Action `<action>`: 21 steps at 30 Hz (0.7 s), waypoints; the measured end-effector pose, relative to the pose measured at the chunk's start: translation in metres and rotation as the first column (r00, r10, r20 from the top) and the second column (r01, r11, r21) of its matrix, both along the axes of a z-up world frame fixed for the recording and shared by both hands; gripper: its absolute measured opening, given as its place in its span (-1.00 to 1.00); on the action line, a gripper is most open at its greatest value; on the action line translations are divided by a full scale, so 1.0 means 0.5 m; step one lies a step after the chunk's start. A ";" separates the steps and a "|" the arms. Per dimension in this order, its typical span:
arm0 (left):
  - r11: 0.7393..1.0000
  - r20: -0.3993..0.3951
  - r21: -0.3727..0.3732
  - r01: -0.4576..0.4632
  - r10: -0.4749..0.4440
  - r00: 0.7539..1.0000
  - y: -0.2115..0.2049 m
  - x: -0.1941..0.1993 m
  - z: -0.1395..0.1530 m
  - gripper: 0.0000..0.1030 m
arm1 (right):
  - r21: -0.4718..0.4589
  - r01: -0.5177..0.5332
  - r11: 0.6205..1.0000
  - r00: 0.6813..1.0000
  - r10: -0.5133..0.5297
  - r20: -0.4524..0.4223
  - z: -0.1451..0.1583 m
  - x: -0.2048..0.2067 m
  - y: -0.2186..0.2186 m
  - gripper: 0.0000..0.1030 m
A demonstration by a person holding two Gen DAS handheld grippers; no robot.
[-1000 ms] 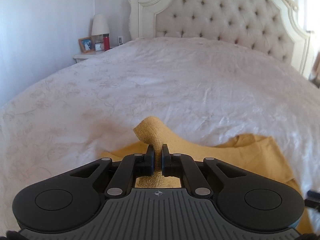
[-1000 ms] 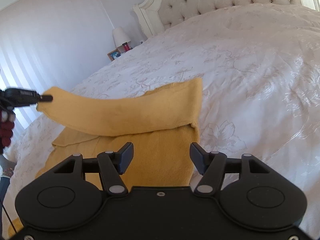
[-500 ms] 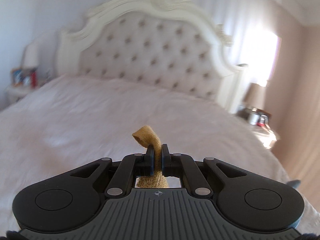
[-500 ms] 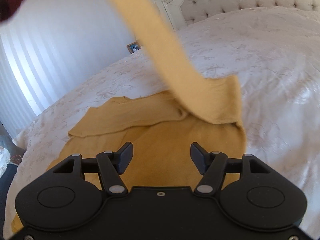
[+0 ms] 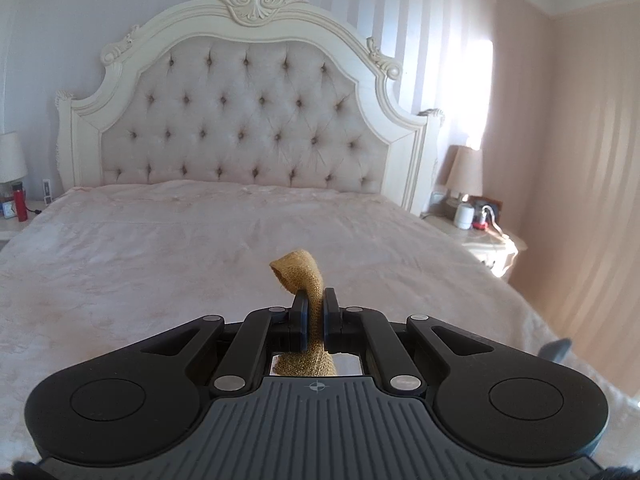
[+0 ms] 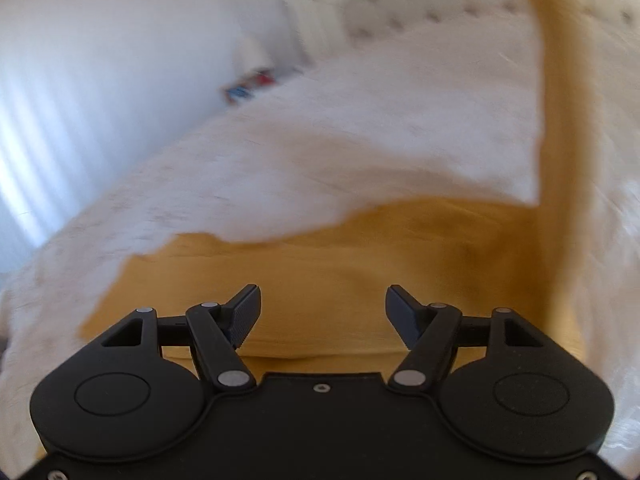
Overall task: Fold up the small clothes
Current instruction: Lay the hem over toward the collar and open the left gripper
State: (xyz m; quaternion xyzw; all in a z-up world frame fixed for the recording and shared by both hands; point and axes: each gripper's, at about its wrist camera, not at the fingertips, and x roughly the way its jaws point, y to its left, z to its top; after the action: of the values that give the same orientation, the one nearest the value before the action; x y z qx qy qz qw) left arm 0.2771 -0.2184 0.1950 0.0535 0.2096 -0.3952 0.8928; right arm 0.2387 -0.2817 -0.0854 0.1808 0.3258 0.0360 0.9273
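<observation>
Pale pink bedding covers a wide bed [image 5: 200,248] beneath a cream tufted headboard [image 5: 248,120] crowned with carved scrollwork, in a bedroom with striped walls and sunlight falling on the right-hand wall. Nightstands flank the bed: the left nightstand [image 5: 8,236] carries a white lamp [image 5: 10,156] and a red bottle [image 5: 19,206]; the right nightstand [image 5: 480,240] holds another lamp [image 5: 464,168], a white canister [image 5: 465,215] and small red items too small to identify.

In the left wrist view, the left gripper [image 5: 315,312] is clamped on a narrow band of a mustard-yellow knit garment [image 5: 304,280], its jaws pressed flat against the cloth. The band's end curls over above the fingertips, and more cloth shows below them. A small crosshair mark sits on the gripper's grey ribbed body; no readable writing or brand appears anywhere.

In the right wrist view, heavily blurred, the right gripper [image 6: 323,312] hovers with its jaws spread wide and nothing between them, above the yellow garment [image 6: 320,272], which lies spread near the bed's near edge. One strip of the garment rises steeply from the bedding along the right of that view and runs out of the top.
</observation>
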 end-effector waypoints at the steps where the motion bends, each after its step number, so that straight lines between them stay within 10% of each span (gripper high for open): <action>1: 1.000 0.002 0.007 -0.011 0.011 1.000 0.012 0.007 -0.006 -0.87 | -0.005 0.043 0.999 0.998 -0.043 -0.045 -0.012 -0.001 -0.019 0.40; 12: 0.944 0.002 0.242 -0.226 0.233 0.973 0.213 0.084 -0.183 -0.87 | -0.117 -0.049 0.992 0.999 0.046 -0.028 -0.010 -0.219 -0.034 0.41; 21: 0.827 -0.145 0.354 -0.437 0.511 0.847 0.409 0.149 -0.417 -0.87 | -0.056 -0.037 0.998 0.999 0.039 0.026 0.010 -0.220 -0.039 0.43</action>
State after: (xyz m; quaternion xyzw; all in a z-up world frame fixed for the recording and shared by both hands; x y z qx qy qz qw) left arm 0.3516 -0.0137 -0.0135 0.0906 0.3786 -0.1254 0.9125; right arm 0.1286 -0.3011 -0.0806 0.1484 0.3174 0.0472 0.9354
